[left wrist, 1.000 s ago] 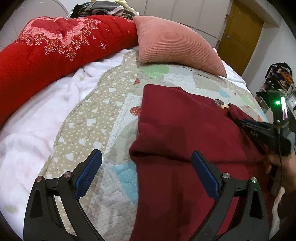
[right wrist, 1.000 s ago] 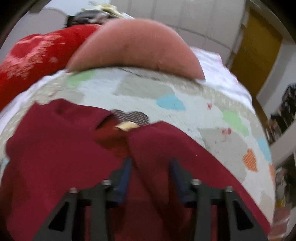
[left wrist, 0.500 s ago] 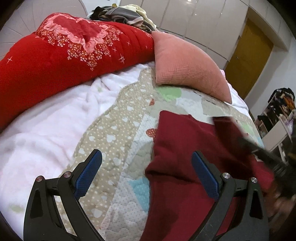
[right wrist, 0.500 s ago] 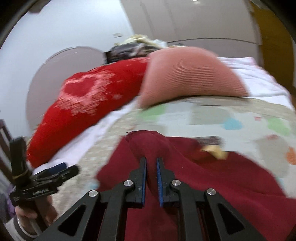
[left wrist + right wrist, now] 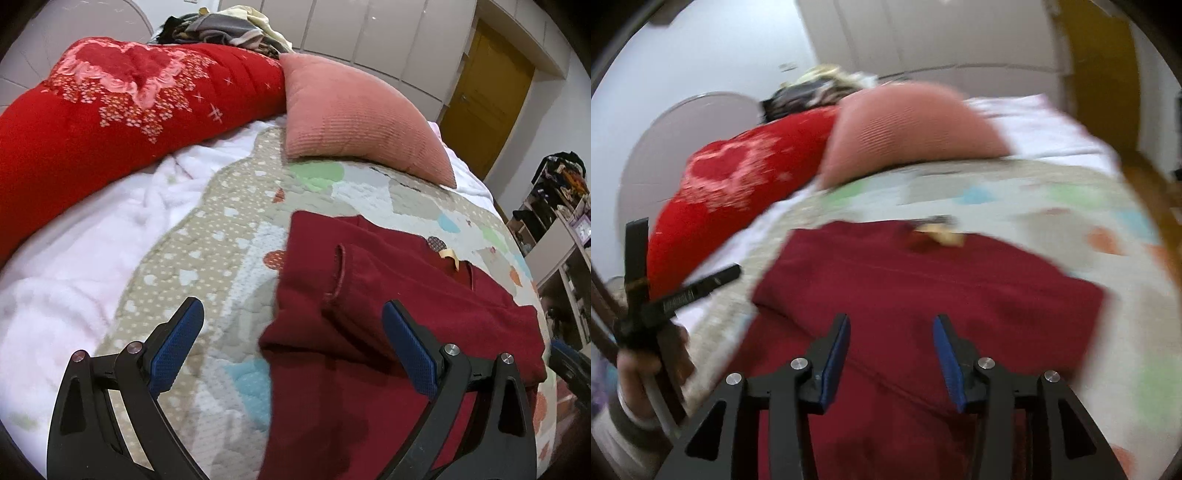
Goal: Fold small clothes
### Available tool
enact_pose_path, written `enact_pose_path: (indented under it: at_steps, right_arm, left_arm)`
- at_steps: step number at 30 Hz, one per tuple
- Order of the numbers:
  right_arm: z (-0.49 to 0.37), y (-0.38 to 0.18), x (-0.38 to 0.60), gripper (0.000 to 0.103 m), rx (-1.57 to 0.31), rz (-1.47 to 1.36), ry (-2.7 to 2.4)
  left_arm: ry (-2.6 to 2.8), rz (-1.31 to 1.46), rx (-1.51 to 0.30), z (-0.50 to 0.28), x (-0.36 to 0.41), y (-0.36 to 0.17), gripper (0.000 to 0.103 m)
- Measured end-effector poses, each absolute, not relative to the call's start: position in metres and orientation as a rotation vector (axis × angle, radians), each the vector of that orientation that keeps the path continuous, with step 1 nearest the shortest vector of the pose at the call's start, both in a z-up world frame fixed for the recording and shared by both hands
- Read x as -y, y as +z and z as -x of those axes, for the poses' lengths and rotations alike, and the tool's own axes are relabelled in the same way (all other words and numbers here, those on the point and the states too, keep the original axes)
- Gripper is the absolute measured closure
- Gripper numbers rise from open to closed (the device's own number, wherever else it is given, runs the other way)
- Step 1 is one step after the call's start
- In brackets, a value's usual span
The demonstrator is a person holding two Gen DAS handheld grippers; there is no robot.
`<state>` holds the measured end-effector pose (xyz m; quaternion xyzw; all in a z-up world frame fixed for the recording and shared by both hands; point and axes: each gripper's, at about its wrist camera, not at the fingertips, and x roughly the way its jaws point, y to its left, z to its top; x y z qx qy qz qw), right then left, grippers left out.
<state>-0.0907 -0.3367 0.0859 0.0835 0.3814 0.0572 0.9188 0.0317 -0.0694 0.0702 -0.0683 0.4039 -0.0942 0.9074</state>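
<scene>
Blanket: red blanket (image 5: 110, 122) with a pink heart and flower print, far ahead of the left gripper's left finger, bunched along the head of the bed.
Sheet: white fleece sheet (image 5: 74, 251) ahead of and outside that same left finger.
Quilt: patchwork quilt (image 5: 207, 243) with hearts and dots, passing under the gap between the left gripper's jaws.
Left gripper: left gripper (image 5: 291, 343) stands wide open, blue pads far apart, nothing between them; it hovers over the garment's left edge.
Garment: dark red garment (image 5: 388, 295) lies flat on the quilt, its left edge between the left gripper's jaws and its body running past the right finger; one sleeve is folded across the top, cuff opening toward the left edge, and a tan neck label shows at the far side.
Pillow: pink ribbed pillow (image 5: 351, 118) well ahead of both grippers, beyond the garment.
Right gripper: right gripper (image 5: 892, 350) is open about halfway, holding nothing, low over the garment's near part; cloth fills the gap between its jaws. This view is blurred.
Door: yellow-brown door (image 5: 484, 88) far ahead, right of the pillow.
</scene>
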Motion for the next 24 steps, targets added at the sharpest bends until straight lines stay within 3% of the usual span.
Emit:
enact_pose_path:
  at_steps: [5, 10, 11, 14, 18, 24]
  right_arm:
    - [0.146, 0.077, 0.379, 0.051, -0.810, -0.048, -0.057]
    - [0.150, 0.046, 0.386, 0.051, -0.886, 0.030, -0.066]
    - [0.148, 0.044, 0.389, 0.054, -0.870, 0.037, -0.069]
    - [0.132, 0.040, 0.399, 0.087, -0.810, 0.004, -0.117]
    - [0.143, 0.045, 0.416, 0.092, -0.795, -0.055, -0.159]
    - [0.180, 0.017, 0.430, 0.094, -0.941, -0.090, -0.176]
  left_arm:
    - [-0.184, 0.088, -0.863, -0.037, 0.087, 0.056, 0.005]
    - [-0.164, 0.053, -0.900, -0.045, 0.101, 0.044, 0.005]
    - [-0.163, 0.048, -0.905, -0.046, 0.104, 0.042, 0.005]
    - [-0.159, 0.029, -0.924, -0.049, 0.114, 0.037, 0.005]
    - [-0.158, -0.020, -0.926, -0.048, 0.123, 0.031, 0.005]
    - [-0.164, -0.026, -0.934, -0.047, 0.120, 0.029, 0.005]
